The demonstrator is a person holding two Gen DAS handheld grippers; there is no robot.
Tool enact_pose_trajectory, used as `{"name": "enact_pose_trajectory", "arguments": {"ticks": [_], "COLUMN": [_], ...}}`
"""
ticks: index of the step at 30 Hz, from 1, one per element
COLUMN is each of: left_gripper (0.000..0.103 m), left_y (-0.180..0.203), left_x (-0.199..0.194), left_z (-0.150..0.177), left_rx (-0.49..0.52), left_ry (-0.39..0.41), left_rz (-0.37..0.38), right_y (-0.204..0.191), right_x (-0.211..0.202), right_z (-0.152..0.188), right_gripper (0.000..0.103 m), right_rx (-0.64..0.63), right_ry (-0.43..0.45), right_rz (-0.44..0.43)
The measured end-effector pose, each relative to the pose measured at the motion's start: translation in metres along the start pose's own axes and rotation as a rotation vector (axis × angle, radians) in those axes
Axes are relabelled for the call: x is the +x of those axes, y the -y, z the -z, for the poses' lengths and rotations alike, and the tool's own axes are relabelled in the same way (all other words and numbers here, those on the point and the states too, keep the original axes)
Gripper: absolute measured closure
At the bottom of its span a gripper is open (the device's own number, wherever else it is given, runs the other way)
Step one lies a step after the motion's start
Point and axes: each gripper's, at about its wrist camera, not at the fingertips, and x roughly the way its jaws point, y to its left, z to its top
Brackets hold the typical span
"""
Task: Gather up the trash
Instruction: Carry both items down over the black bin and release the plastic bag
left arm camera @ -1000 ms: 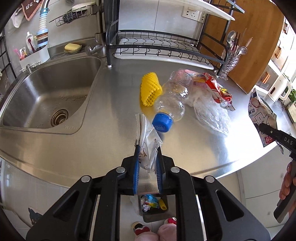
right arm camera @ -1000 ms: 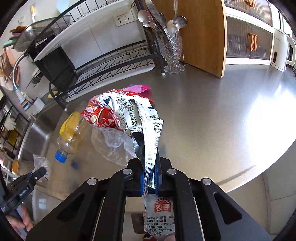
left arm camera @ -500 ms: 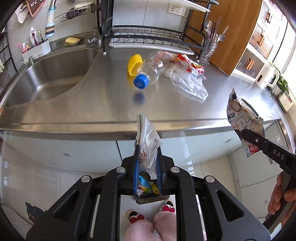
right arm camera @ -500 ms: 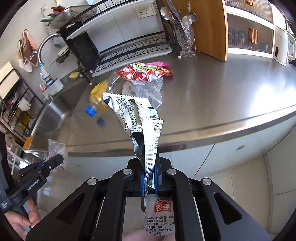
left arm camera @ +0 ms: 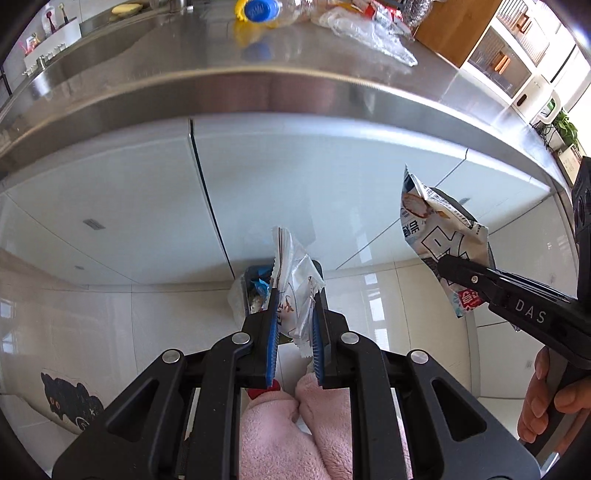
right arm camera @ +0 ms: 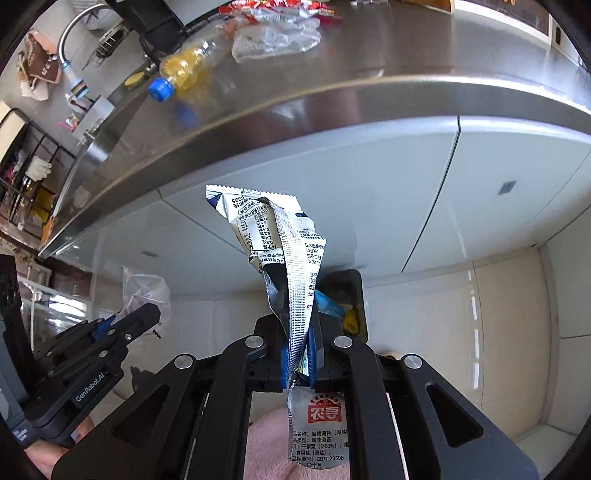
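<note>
Below steel counter edge [left arm camera: 295, 88]: left gripper [left arm camera: 294, 314] fingers pinch crinkled clear wrapper [left arm camera: 295, 273]; right gripper [right arm camera: 299, 350] fingers clamp creased foil packet [right arm camera: 280, 243].

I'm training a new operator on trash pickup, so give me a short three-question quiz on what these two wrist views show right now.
1. True or false: the left claw grips a clear crinkled plastic wrapper.
2. Which piece does the right claw grip? A) the clear plastic bottle with a blue cap B) the silver-and-white foil snack packet C) the red snack bag
3. Fill in: the dark floor bin stands below the steel ______.

Key:
1. True; the wrapper sits between the blue pads.
2. B; the bottle and red bag lie on the steel surface.
3. Countertop; the bin already holds scraps.
</note>
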Motion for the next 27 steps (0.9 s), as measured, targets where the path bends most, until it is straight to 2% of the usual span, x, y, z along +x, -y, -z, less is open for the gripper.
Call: {"name": "enact_pose_trajectory", "arguments": {"ticks": [13, 20, 27], "left_gripper": [0.089, 0.089, 0.088], "left_y": [-0.012, -0.023, -0.017], "left_x": [0.122, 0.187, 0.219], "left_z": [0.015, 0.018, 0.018], "left_rx": [-0.006, -0.011, -0.011], "left_ry": [-0.127, -0.221, -0.267], "left_rz": [0.021, 0.035, 0.041], "right_y": [0.025, 0.028, 0.039], "right_x": [0.121, 0.176, 0.215], "right_z": [-0.002, 0.001, 0.0], "right_gripper": [0.094, 0.094, 0.094], "right_rx": [0.1, 0.096, 0.099], "right_ry": [-0.179, -0.269, -0.355], "right_rz": [-0.023, -0.01, 0.024]}}
